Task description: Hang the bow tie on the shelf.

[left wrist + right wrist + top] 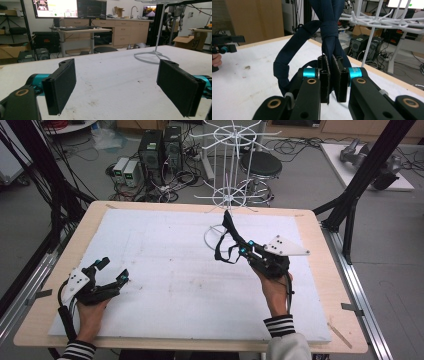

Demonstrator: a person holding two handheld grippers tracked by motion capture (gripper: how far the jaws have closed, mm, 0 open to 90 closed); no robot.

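Note:
A dark navy fabric strap (230,226) with several loops hangs over the white foam board (165,270), pinched near its knotted middle. My right gripper (245,249) is shut on it, lifted off the board and pointing toward the white wire rack (227,195). In the right gripper view the pads of my right gripper (331,75) press on the strap (329,32), which rises above them, with the rack's hooks (382,21) just beyond. My left gripper (113,270) rests at the board's near left corner. Its jaws stand wide open in the left gripper view (116,82), nothing between them.
The rack's ring base (152,56) sits on the far middle of the board. A wooden table edge (320,270) frames the board. Computer cases (160,150), a stool (260,167) and cables lie on the floor behind the table.

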